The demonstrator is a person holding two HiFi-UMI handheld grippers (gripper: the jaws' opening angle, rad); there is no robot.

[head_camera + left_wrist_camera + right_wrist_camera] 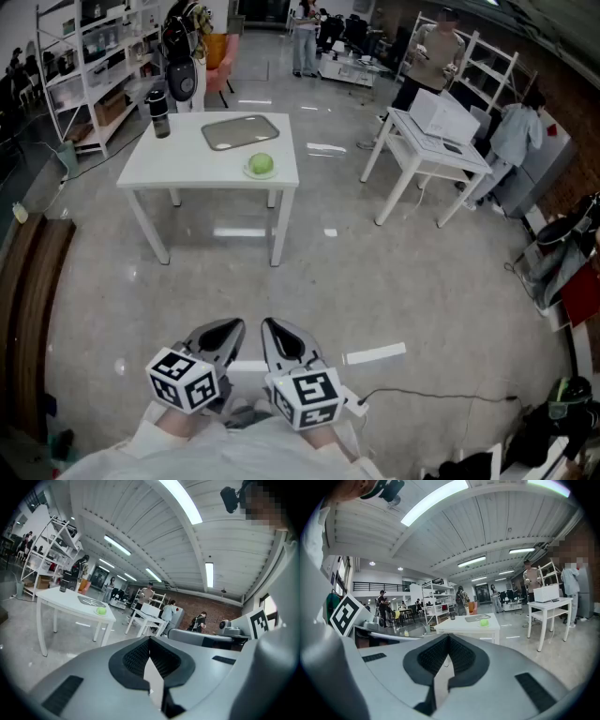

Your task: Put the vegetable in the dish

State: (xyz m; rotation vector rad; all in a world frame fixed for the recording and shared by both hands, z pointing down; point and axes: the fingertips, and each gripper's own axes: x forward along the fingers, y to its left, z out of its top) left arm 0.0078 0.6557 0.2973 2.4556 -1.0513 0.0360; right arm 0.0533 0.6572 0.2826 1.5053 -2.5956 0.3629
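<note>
Green and round, the vegetable (262, 164) sits on a small pale saucer (249, 172) near the front right corner of the white desk (178, 167), just in front of a grey tray (241, 131). Well apart from the desk, low by the person's body, the left gripper (225, 330) has its fingers closed together on nothing. Beside it, the right gripper (281, 333) is likewise empty, its fingers meeting tip to tip.

Your left gripper (150, 640), right gripper (449, 637): matt grey plastic, pads (137, 657) rough black. Table (187, 164) smooth matt white. Floor (403, 272) glossy. Tray (240, 131) dull grey metal.
</note>
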